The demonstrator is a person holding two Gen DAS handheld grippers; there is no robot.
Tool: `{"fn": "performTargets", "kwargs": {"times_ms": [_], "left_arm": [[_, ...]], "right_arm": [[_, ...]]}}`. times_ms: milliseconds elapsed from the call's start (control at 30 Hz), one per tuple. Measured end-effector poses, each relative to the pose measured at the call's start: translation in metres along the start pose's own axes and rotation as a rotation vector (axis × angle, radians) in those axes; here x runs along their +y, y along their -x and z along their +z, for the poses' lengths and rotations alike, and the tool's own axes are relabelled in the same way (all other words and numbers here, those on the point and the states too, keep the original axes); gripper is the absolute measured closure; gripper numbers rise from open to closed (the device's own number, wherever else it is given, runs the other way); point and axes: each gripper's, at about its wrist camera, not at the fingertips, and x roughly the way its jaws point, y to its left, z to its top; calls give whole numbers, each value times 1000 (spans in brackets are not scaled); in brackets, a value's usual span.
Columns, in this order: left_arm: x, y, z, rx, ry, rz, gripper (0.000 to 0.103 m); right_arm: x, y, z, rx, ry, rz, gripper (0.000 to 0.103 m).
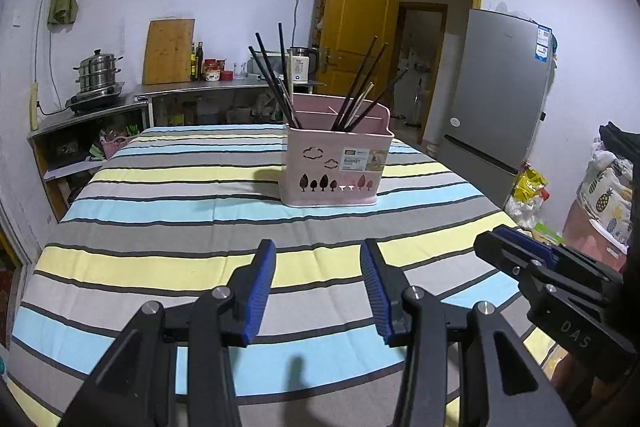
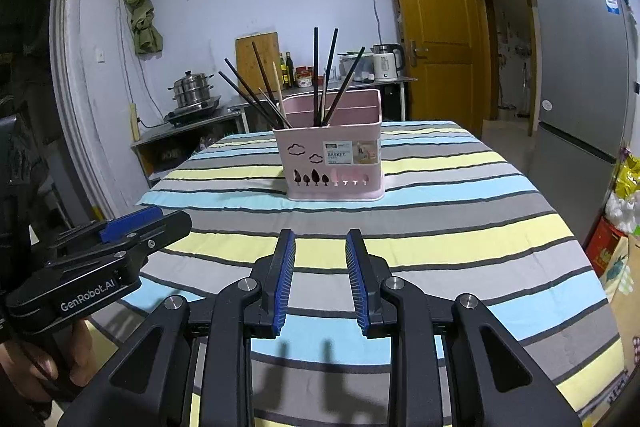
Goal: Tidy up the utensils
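Note:
A pink plastic basket (image 1: 334, 167) (image 2: 332, 163) stands upright on the striped tablecloth, well beyond both grippers. Several dark chopsticks (image 1: 276, 79) (image 2: 320, 79) and a pale one (image 2: 277, 91) lean out of its compartments. My left gripper (image 1: 318, 259) hovers over the near part of the table, open, with nothing between its blue pads. My right gripper (image 2: 320, 247) is also open and empty, its pads closer together. Each gripper shows at the side of the other's view: the right gripper (image 1: 520, 251) and the left gripper (image 2: 132, 223).
The striped table (image 1: 160, 219) (image 2: 460, 227) fills the foreground. A steel counter (image 1: 200, 91) with a steamer pot (image 1: 98, 75), cutting board, bottles and kettle (image 1: 302, 65) lines the back wall. A grey fridge (image 2: 580, 67) and open yellow door (image 2: 432, 27) stand right. A hand (image 2: 44, 367) holds the left gripper.

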Motion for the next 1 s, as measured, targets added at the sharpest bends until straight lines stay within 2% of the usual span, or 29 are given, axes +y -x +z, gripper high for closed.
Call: {"fn": "performTargets", "kwargs": {"times_ms": [1000], "left_arm": [[2, 4, -3, 2, 21, 23, 57]], "right_arm": [[2, 5, -2, -5, -1, 1, 76]]}}
